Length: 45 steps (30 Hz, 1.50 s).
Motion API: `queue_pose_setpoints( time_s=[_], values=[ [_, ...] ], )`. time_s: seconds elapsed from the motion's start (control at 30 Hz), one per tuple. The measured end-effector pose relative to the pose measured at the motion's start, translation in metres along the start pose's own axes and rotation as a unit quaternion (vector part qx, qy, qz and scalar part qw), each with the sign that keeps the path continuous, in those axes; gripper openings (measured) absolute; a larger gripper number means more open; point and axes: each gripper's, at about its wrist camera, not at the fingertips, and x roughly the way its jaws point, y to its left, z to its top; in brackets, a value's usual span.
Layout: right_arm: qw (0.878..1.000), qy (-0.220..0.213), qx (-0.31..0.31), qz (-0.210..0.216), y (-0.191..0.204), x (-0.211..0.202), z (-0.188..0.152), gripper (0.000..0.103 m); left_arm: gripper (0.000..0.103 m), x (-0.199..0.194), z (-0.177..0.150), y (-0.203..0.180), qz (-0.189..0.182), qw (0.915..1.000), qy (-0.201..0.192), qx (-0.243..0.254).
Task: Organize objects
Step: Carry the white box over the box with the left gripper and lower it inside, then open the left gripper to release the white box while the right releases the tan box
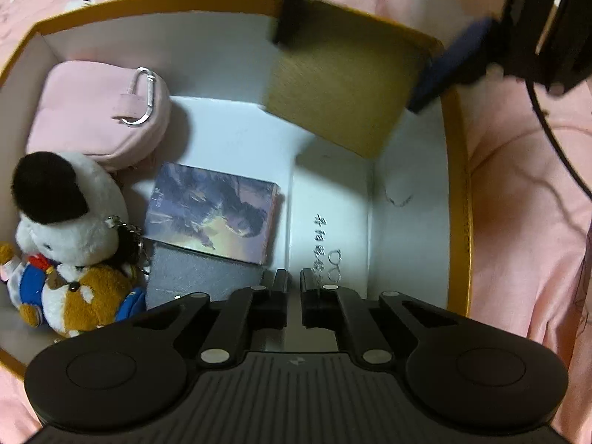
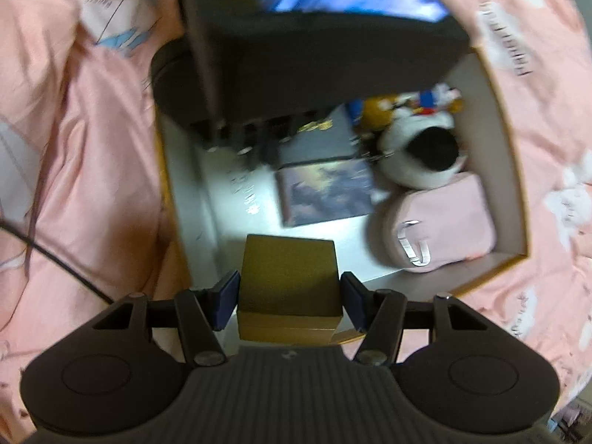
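Note:
A large white box with a gold rim (image 1: 155, 2) lies on pink bedding. Inside it are a pink pouch (image 1: 96, 111), a plush toy (image 1: 70, 244), a picture card box (image 1: 214, 212) and a grey case (image 1: 196, 281). My right gripper (image 2: 288, 288) is shut on a small gold box (image 2: 288, 277) and holds it over the white box's far right corner; the gold box also shows in the left wrist view (image 1: 340, 81). My left gripper (image 1: 294, 296) is shut and empty, low over the white box's floor beside the grey case.
Pink bedding (image 1: 518, 203) surrounds the box on all sides. A black cable (image 2: 55, 259) runs across the bedding. The box's floor has printed writing (image 1: 325, 244) in the bare right half. The left gripper's body (image 2: 314, 55) hangs over the box's far end.

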Motion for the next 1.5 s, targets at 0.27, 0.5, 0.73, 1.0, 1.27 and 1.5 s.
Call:
queue_pose_setpoints(
  time_s=[0.27, 0.5, 0.73, 1.0, 1.27, 1.5],
  values=[
    [0.998, 0.049, -0.016, 0.045, 0.001, 0.029, 0.008, 0.06, 0.01, -0.036, -0.012, 0.007, -0.047, 0.9843, -0.12, -0.121],
    [0.996, 0.049, 0.028, 0.07, -0.011, 0.041, 0.009, 0.061, 0.01, -0.038, -0.008, 0.003, -0.07, 0.9621, -0.18, -0.193],
    [0.995, 0.049, 0.042, 0.08, -0.008, 0.039, 0.008, 0.06, 0.01, -0.023, 0.005, 0.006, -0.084, 0.9453, -0.176, -0.262],
    [0.994, 0.045, 0.056, 0.082, -0.008, 0.038, 0.004, 0.06, 0.01, -0.012, 0.021, 0.01, -0.092, 0.9361, -0.171, -0.293],
    [0.99, 0.023, 0.091, 0.101, -0.016, 0.034, -0.004, 0.065, 0.01, 0.009, 0.015, 0.013, -0.105, 0.9289, -0.143, -0.325],
    [0.988, 0.021, 0.119, 0.098, -0.013, 0.03, -0.021, 0.067, 0.009, 0.021, 0.027, 0.009, -0.102, 0.9274, -0.133, -0.334]
  ],
)
